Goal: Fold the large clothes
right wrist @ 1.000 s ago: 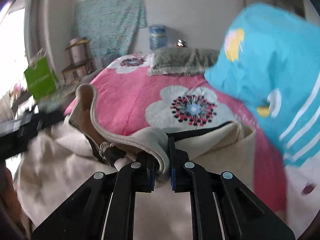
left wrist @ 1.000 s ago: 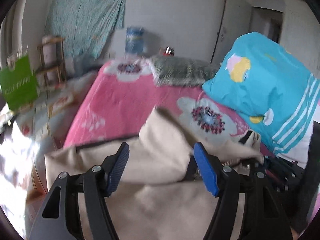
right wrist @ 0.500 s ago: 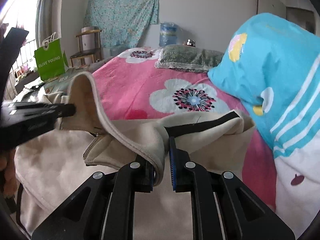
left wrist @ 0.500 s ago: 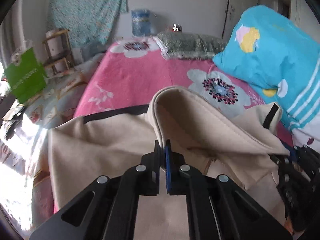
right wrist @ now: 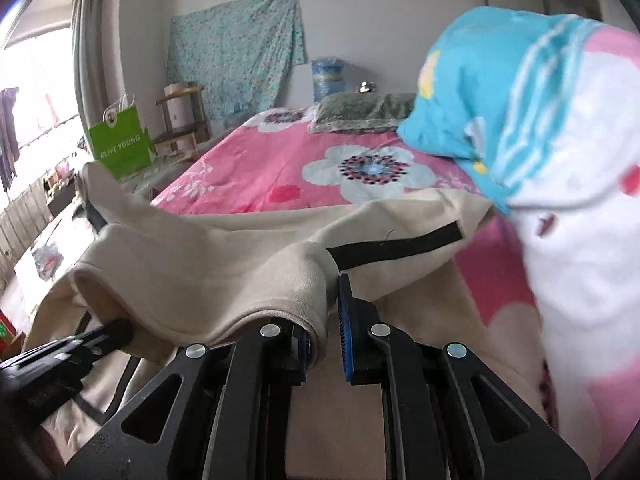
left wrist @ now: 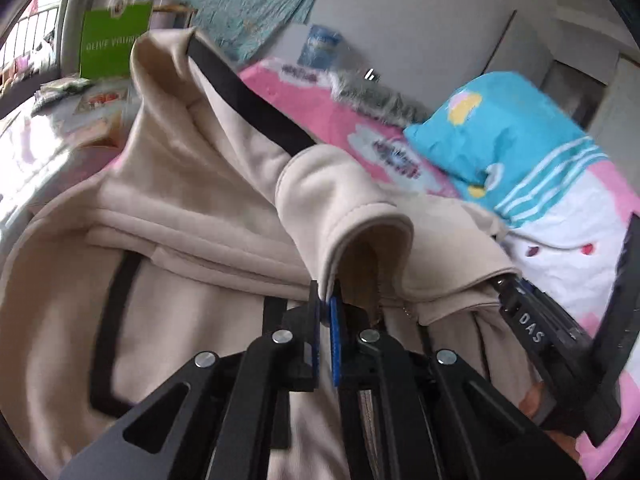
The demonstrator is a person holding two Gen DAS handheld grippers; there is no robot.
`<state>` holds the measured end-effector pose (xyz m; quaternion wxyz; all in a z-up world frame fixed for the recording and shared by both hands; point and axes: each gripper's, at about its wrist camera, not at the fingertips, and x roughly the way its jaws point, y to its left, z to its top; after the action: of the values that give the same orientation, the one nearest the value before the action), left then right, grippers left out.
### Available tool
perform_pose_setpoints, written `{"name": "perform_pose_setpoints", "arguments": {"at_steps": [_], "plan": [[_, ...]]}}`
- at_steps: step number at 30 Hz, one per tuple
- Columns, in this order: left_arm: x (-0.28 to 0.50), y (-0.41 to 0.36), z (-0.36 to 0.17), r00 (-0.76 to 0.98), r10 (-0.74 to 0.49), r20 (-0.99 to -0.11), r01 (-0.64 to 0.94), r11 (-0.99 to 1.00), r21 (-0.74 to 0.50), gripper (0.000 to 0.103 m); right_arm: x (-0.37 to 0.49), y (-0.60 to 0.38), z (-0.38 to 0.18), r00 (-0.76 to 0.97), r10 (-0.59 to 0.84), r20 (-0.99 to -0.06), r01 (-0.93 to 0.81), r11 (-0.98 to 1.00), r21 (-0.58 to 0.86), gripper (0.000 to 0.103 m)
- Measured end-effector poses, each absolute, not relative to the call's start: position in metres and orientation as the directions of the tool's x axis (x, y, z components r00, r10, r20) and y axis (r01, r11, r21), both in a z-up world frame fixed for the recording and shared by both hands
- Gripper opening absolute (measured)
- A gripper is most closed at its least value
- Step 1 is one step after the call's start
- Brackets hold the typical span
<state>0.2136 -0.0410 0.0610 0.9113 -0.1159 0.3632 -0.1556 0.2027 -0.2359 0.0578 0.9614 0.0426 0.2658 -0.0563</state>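
A beige sweatshirt [left wrist: 192, 208] with black trim lies over the near end of a pink flowered bed [right wrist: 280, 168]. My left gripper [left wrist: 326, 300] is shut on a thin fold of its hem, and the cloth arches up from the blue pads. My right gripper [right wrist: 326, 312] is shut on a thicker roll of the same sweatshirt [right wrist: 208, 276], which drapes leftward over the left finger. In the left wrist view the right gripper [left wrist: 504, 284] shows at the right, clamped on the cloth. The left gripper [right wrist: 116, 332] appears low left in the right wrist view.
A big turquoise and white bundle of bedding [right wrist: 520, 120] crowds the right side of the bed. A grey-green pillow [right wrist: 360, 118] lies at the far end. A green paper bag [right wrist: 120, 144] and a wooden shelf [right wrist: 180, 120] stand left of the bed, near a bright window.
The left gripper went from open over the sweatshirt to shut on its hem, then drew the cloth back and sideways. The right gripper kept its grip and moved toward the bedding bundle.
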Motion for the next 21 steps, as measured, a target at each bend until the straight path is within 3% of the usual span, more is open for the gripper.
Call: {"name": "perform_pose_setpoints", "arguments": {"at_steps": [2, 4, 7, 9, 13, 15, 17, 19, 21], "plan": [[0.213, -0.045, 0.064, 0.723, -0.319, -0.612, 0.201, 0.946, -0.256, 0.004, 0.215, -0.235, 0.049, 0.812, -0.109, -0.573, 0.134, 0.991, 0.002, 0.014], [0.232, -0.044, 0.048, 0.705, -0.315, -0.636, 0.174, 0.946, -0.275, 0.004, 0.231, -0.239, 0.037, 0.776, -0.099, -0.623, 0.132, 0.991, 0.007, 0.015], [0.267, -0.025, 0.01, 0.613, -0.404, -0.679, 0.102, 0.892, -0.439, 0.007, 0.244, -0.247, 0.028, 0.758, -0.088, -0.647, 0.143, 0.989, 0.033, 0.031], [0.27, -0.01, 0.009, 0.595, -0.479, -0.645, 0.089, 0.837, -0.539, 0.007, 0.24, -0.245, 0.03, 0.771, -0.081, -0.631, 0.13, 0.991, 0.031, 0.031], [0.258, -0.017, 0.036, 0.665, -0.415, -0.622, 0.186, 0.897, -0.4, 0.007, 0.239, -0.231, 0.047, 0.816, -0.113, -0.567, 0.117, 0.993, -0.03, 0.031], [0.266, -0.022, 0.042, 0.679, -0.388, -0.623, 0.204, 0.915, -0.348, 0.007, 0.249, -0.227, 0.044, 0.794, -0.135, -0.592, 0.115, 0.991, -0.072, 0.033], [0.285, -0.026, 0.023, 0.602, -0.344, -0.721, 0.177, 0.938, -0.3, 0.011, 0.262, -0.223, 0.029, 0.718, -0.182, -0.672, 0.118, 0.983, -0.14, 0.049], [0.288, -0.016, 0.019, 0.571, -0.394, -0.72, 0.155, 0.913, -0.376, 0.011, 0.259, -0.223, 0.019, 0.689, -0.189, -0.7, 0.12, 0.982, -0.147, 0.051], [0.28, -0.006, 0.028, 0.55, -0.414, -0.726, 0.134, 0.901, -0.412, 0.013, 0.245, -0.225, 0.022, 0.707, -0.196, -0.679, 0.124, 0.98, -0.154, 0.061]]}}
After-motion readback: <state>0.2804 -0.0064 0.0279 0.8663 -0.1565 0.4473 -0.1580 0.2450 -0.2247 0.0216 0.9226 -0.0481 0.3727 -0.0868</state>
